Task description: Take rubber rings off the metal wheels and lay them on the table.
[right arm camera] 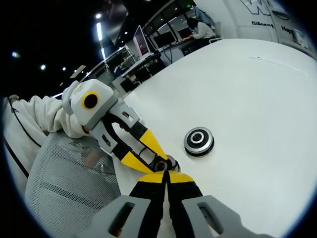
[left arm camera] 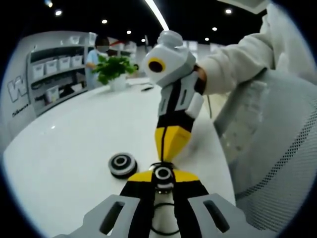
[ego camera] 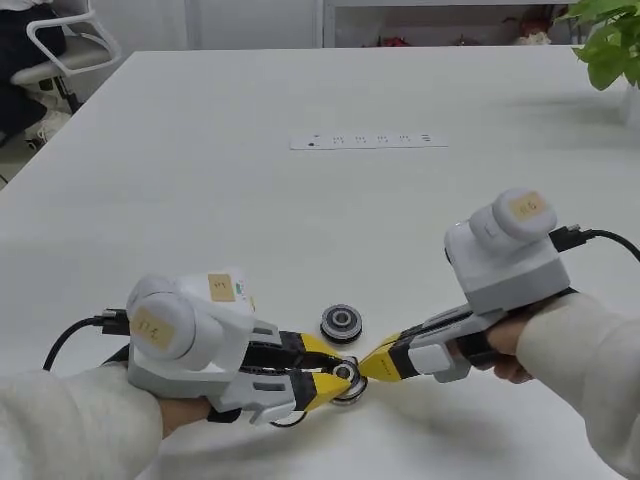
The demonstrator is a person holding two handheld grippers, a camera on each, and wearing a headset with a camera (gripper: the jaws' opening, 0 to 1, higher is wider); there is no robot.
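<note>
Our table (ego camera: 250, 220) is smooth, matt white. The loose wheel (ego camera: 341, 323) and clamped wheel (ego camera: 349, 376) gleam as polished metal, the loose one ringed in dull black rubber. We hold the left gripper (ego camera: 340, 380) and right gripper (ego camera: 368, 366), both shelled in matt grey plastic. Our sleeves (ego camera: 590, 350) are soft cloth.

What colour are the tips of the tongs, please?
Yellow tips, clearest in the left gripper view.

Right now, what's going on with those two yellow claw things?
A person works two handheld grippers at a white table. The left gripper clamps a metal wheel, while the right gripper, jaws shut, has its tip at that wheel's rim. A second wheel lies nearby, its rubber ring on.
</note>
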